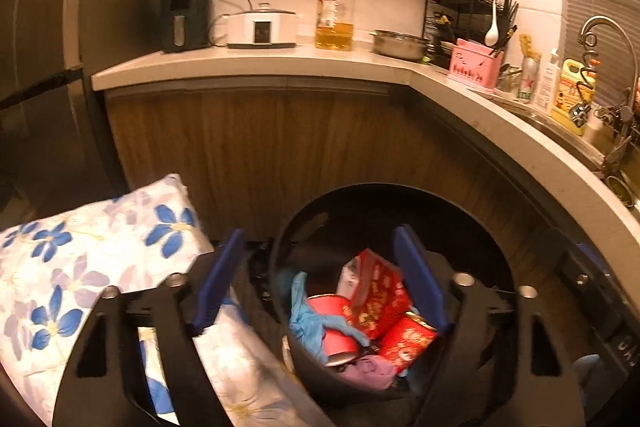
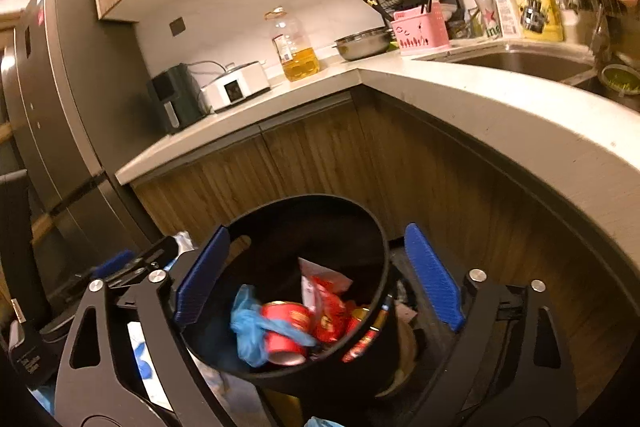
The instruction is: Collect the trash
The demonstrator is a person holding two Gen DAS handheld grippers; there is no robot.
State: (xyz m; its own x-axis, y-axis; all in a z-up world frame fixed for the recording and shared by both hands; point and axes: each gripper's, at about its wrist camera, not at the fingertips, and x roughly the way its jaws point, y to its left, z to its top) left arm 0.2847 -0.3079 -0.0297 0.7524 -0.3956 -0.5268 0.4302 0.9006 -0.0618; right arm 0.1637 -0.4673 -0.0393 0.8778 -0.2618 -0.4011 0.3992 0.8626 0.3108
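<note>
Hanging over a black bin (image 1: 400, 211), the left tongs (image 1: 320, 279) stand wide with nothing between the blue pads (image 1: 218, 279), and no pad presses on anything. The right tongs (image 2: 320, 279) are spread wide too, one pad (image 2: 434, 277) outside the bin (image 2: 312, 211) and the other at its near rim, gripping nothing.

Down in the bin lies the trash: a blue glove (image 1: 308, 319), a red cup (image 1: 336, 331) on its side, red printed packets (image 1: 376, 291) and something pale purple (image 1: 376, 367) at the bottom. From the right side the glove (image 2: 250, 331) drapes over the red cup (image 2: 286, 331), with the packets (image 2: 328, 311) just behind.

Left of the bin lies a pillow (image 1: 80, 267) with blue flowers. Behind stand wooden cupboard doors (image 1: 260, 147) under a pale counter (image 1: 248, 67) that bends round toward a sink (image 2: 516, 63). On the counter are a black appliance (image 1: 186, 15), a white cooker (image 1: 260, 27), an oil bottle (image 1: 335, 15), a metal bowl (image 1: 400, 45), a dish rack (image 1: 464, 11) and a pink holder (image 1: 476, 65).
</note>
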